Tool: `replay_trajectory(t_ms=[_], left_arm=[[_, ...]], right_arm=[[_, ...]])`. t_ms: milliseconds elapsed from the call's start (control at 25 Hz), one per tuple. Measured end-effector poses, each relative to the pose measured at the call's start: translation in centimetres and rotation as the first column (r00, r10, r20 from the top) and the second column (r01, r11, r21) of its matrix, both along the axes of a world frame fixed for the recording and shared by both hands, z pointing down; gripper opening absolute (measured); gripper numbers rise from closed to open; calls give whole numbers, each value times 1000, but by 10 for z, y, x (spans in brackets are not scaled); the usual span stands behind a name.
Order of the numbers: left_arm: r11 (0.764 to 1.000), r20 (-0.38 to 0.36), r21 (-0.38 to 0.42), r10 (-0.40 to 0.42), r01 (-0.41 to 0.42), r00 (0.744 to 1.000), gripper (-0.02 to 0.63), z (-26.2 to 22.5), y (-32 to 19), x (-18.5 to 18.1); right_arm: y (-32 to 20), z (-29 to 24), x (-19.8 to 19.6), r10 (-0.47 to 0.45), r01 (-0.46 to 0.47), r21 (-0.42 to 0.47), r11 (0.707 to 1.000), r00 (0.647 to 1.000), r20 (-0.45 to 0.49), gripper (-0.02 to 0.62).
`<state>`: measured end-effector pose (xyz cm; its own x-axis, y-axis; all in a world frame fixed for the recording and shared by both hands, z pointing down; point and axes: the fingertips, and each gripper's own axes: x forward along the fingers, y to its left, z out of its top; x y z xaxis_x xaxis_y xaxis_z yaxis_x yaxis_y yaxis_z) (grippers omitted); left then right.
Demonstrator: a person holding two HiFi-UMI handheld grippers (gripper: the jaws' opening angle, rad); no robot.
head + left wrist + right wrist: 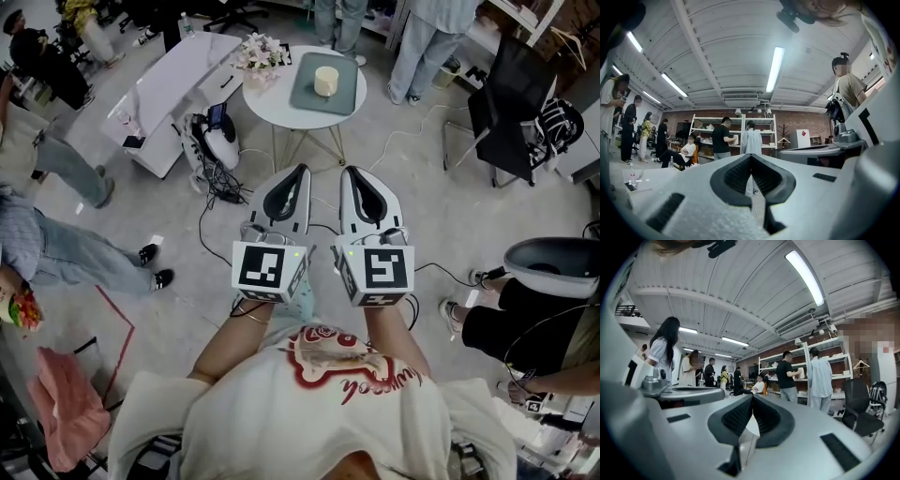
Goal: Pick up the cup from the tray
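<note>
A cream cup (pixel 325 81) stands on a grey-green square tray (pixel 305 92), which lies on a small round white table (pixel 261 101) well ahead of me. My left gripper (pixel 300 172) and right gripper (pixel 349 172) are held side by side in front of the person's chest, pointing toward that table and far short of it. Both are shut with nothing between the jaws. In the left gripper view the left gripper (pixel 751 157) looks level across the room, and in the right gripper view so does the right gripper (pixel 752 397). Neither of these views shows the cup.
A bunch of pale flowers (pixel 261 51) sits at the table's left edge. A long white bench (pixel 178 82) and floor cables (pixel 220 192) lie to the left, a black chair (pixel 506 108) to the right. Several people stand or sit around the room.
</note>
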<state>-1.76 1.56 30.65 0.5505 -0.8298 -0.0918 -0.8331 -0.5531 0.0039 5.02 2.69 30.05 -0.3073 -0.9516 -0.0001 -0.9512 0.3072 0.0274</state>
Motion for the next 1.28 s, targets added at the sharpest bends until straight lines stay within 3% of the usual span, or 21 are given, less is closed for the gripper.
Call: replay_trajectory(t_ms=[200,520,680,1040,1280], left_arm=[[1000,-9,11,6,-5,1000,8,4,-66,3],[999,-12,22,41,-41,999,8,5,-222,3],[996,-5,44,79,-78,997,8,-6,-278,13],[996,-23,-5,91,-91,996,8,18,-334,27],[998,-22,-32,59,-60,998,8,34,-359,28]], right_arm=[[-66,7,0,6,-6,-6,1000,1000,-3,23],[-218,9,0,56,-56,5,998,998,-11,23],[-273,6,7,87,-87,18,996,996,-13,23],[-335,31,19,86,-87,-27,996,996,-15,23],[-387,69,45,144,-147,-66,987,988,-47,23]])
